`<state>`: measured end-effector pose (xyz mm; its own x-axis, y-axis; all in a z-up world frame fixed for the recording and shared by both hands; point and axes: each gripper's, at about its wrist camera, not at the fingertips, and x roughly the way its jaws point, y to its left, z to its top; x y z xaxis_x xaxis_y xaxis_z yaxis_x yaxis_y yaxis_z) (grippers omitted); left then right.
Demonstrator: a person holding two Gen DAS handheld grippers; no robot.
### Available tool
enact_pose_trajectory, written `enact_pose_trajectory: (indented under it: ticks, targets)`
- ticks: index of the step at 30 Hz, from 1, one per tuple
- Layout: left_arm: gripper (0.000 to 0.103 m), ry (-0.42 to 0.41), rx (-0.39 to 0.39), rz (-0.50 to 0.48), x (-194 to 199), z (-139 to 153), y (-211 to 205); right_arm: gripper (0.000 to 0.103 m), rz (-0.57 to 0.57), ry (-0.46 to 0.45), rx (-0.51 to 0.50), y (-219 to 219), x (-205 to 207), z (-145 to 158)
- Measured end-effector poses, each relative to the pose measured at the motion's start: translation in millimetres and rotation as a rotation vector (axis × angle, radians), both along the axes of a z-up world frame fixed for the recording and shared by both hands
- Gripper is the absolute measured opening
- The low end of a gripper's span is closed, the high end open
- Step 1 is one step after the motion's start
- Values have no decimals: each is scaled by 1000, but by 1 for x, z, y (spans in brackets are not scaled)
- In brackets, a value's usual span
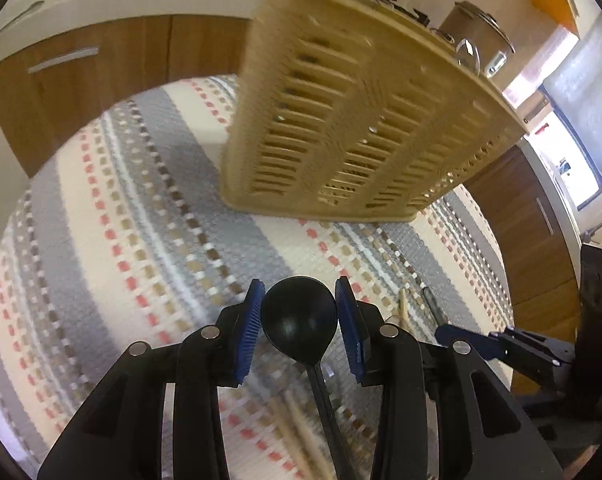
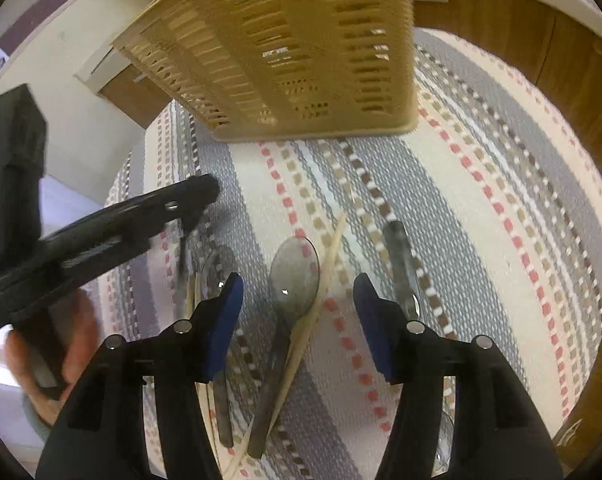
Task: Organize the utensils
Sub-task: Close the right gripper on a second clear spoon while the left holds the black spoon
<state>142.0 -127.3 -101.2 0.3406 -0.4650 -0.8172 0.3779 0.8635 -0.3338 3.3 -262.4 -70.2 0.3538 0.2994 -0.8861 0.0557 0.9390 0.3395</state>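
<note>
**Mia:** What is the left hand-held gripper doing?

**Ben:** Its blue pads sit on both sides of the round bowl of the black spoon. They look like they squeeze it, so I think the spoon is held. Its handle runs back under the gripper.

**Mia:** Why hold it there?

**Ben:** Maybe so it can go into the tan basket. The basket stands at the far side of the striped mat.

**Mia:** And the right hand-held gripper?

**Ben:** It is wide apart and holds nothing. A clear grey spoon lies on the mat between its pads, with a pale chopstick leaning across it. Another grey handle lies just beside the right pad.

**Mia:** So it is lined up over the next spoon?

**Ben:** I think so. The chopstick might get pinched too.
</note>
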Motion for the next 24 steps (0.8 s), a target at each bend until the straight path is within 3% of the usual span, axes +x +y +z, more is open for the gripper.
enact_pose_trajectory:
  ticks: [5,9,13,24]
  targets:
    - [35,9,6,41,4,3,32,51,-2,44,-52,18,14,-8]
    - [35,10,11,39,1,0,48,38,12,67,-87,35,28,-15]
    - [35,11,2,27,-3,3,69,38,25,96,-105,44,34,-19]
    - [35,-5,1,7,-9,4,76,36,35,176,-221,85,80,-41]
